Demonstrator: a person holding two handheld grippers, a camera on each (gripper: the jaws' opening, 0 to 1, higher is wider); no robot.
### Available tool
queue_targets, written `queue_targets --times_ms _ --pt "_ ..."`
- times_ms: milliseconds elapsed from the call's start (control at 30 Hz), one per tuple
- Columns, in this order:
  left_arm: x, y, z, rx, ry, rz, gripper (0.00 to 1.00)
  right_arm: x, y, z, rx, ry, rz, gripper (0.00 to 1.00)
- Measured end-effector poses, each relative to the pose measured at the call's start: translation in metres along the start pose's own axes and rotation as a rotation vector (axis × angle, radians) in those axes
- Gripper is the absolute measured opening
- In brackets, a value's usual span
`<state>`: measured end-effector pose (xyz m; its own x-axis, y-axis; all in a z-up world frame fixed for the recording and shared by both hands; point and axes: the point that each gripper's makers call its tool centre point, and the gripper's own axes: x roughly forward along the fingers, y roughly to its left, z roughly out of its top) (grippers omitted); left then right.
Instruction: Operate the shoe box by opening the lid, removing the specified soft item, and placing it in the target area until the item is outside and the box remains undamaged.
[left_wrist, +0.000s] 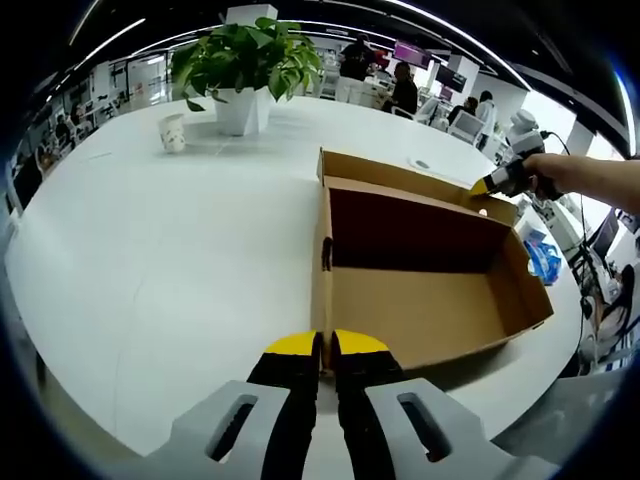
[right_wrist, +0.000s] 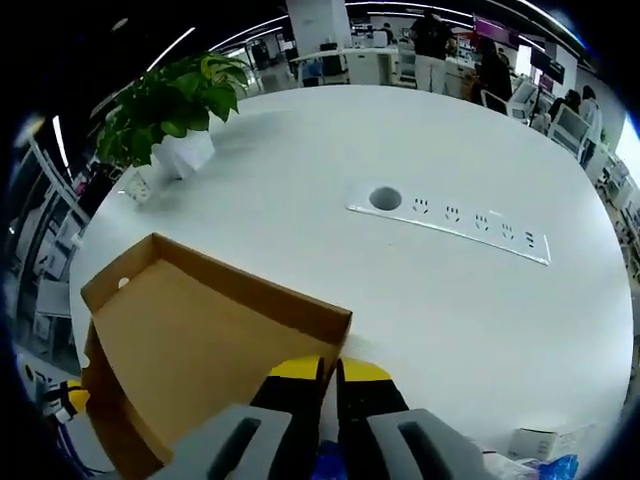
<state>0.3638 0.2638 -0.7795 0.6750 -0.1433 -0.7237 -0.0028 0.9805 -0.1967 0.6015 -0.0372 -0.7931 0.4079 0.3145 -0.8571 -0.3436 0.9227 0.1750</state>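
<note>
Shoe box (left_wrist: 420, 270) lies open on the white bench (left_wrist: 180, 250) in the left gripper view, its dark interior showing and no soft item visible inside from this angle. The left tongs (left_wrist: 325, 345) are pinched together on the near end wall of the box, steadying it. At the far corner the right tongs (left_wrist: 487, 184), held by a person's hand (left_wrist: 570, 175), meet the edge of the raised lid (left_wrist: 400, 172). A potted plant (left_wrist: 245, 65) and a paper cup (left_wrist: 172, 132) stand well beyond.

In the right gripper view, the right tongs (right_wrist: 329, 372) are clamped on the lid's (right_wrist: 200, 340) rim, with a power strip (right_wrist: 450, 220) set into the bench farther off. The box looks like light, thin cardboard, stiff but easily creased; best held by rims and edges, gently.
</note>
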Motion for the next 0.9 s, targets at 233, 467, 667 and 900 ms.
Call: queue_targets --times_ms 233,467,667,900 --pt "0.000 -0.001 0.000 -0.009 -0.006 -0.003 0.02 -0.005 0.001 0.002 0.020 -0.029 0.003 0.00" --pt "0.000 -0.002 0.000 -0.016 -0.010 -0.003 0.02 -0.012 0.003 0.005 0.031 -0.060 0.008 0.00" --pt "0.000 -0.001 0.000 -0.028 -0.013 -0.007 0.02 -0.021 0.007 0.016 0.060 -0.112 0.035 0.00" --pt "0.000 0.000 0.000 -0.038 -0.014 -0.007 0.02 -0.031 0.014 0.022 0.045 -0.175 0.053 0.00"
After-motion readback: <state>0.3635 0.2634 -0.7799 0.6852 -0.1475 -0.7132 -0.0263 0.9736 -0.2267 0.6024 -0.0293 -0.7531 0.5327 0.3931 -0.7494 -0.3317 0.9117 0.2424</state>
